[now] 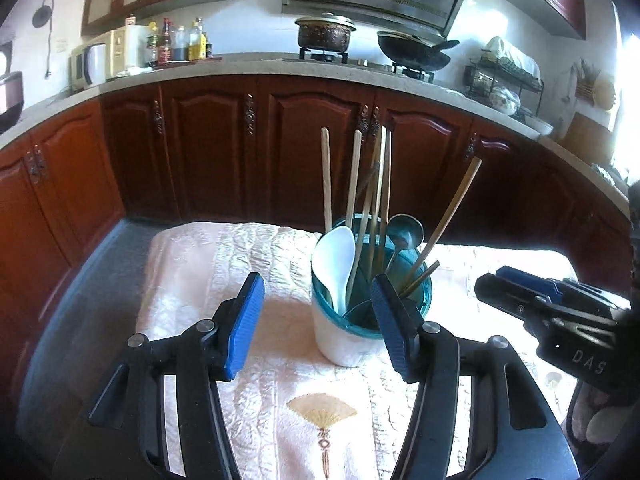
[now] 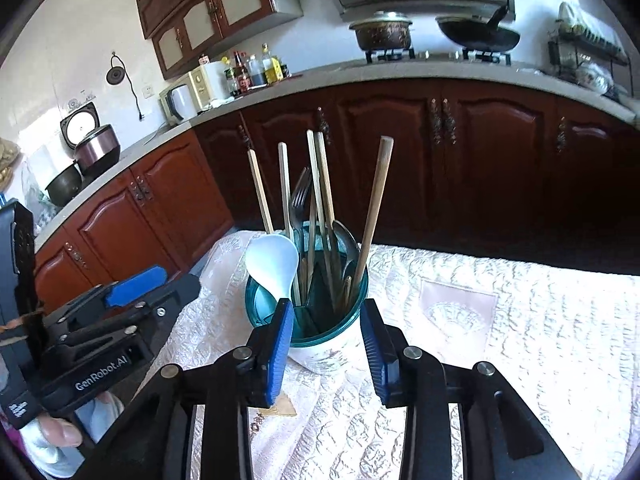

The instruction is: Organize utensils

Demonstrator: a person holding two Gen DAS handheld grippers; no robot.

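Fingers of the left gripper (image 1: 318, 320) are wide apart and hold nothing. Those of the right gripper (image 2: 326, 350) stand a little apart, empty too. Both grippers point at the utensil holder (image 1: 344, 340), a white cup with a teal rim (it stands on a pale pink cloth (image 1: 240, 272) over the table). In the left view it sits at about 1 o'clock from the gap, touching no pad. Inside it stand chopsticks (image 2: 374, 208), a white plastic spoon (image 2: 276, 268), a fork (image 2: 300, 196) and a metal spoon (image 1: 404, 232).
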